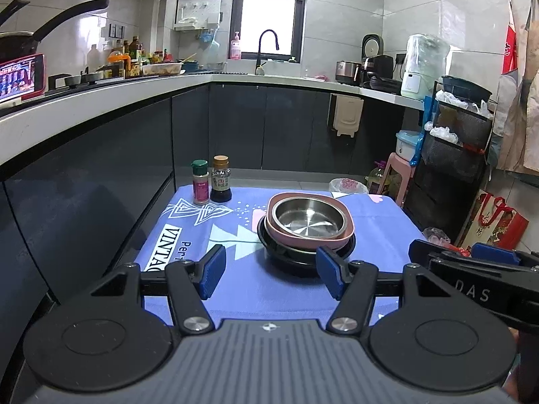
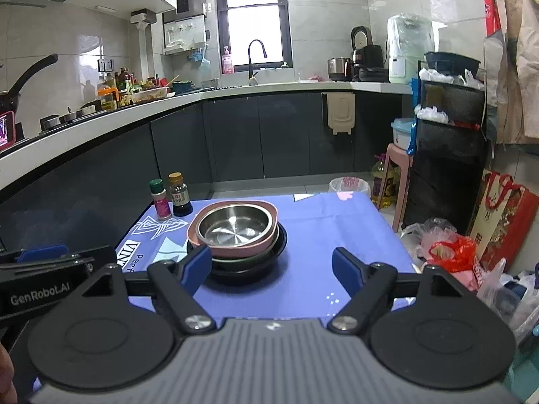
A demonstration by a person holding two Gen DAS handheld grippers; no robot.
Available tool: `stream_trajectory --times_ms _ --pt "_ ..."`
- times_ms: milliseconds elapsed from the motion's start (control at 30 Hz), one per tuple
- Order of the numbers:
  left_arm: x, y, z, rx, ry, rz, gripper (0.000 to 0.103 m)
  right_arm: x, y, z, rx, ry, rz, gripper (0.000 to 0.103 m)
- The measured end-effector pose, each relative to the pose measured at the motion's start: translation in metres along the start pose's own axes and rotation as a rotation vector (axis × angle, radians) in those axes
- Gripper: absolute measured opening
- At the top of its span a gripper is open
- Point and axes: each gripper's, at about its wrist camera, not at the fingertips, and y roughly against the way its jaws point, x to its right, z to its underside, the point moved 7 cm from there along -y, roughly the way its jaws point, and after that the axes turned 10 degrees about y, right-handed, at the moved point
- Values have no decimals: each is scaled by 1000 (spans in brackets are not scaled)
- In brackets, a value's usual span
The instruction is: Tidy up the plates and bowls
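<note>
A stack of dishes stands on the blue tablecloth point(image 1: 256, 289): a steel bowl point(image 1: 308, 219) inside a pink square bowl point(image 1: 299, 240), over a dark plate and a black bowl point(image 1: 293, 264). The right wrist view shows the same steel bowl point(image 2: 234, 225), pink bowl point(image 2: 235, 250) and black bowl point(image 2: 242, 274). My left gripper point(image 1: 267, 274) is open, just short of the stack's near left side, holding nothing. My right gripper point(image 2: 271, 267) is open too, short of the stack's near right side, empty.
Two small seasoning bottles point(image 1: 212, 181) stand at the cloth's far left corner. A dark kitchen counter point(image 1: 101, 101) runs along the left and back. On the right stand a black rack point(image 2: 448, 155), a pink stool point(image 2: 399, 175) and plastic bags point(image 2: 448, 249).
</note>
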Motion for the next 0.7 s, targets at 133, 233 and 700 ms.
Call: stream_trajectory --times_ms 133,233,700 --pt "0 -3 7 -25 4 -4 57 -1 1 6 -9 -12 4 103" --pt "2 -5 10 -38 -5 -4 57 -2 1 9 -22 -17 5 103" --pt "2 -11 14 -53 -13 -14 57 -2 -1 11 -29 -37 8 103"
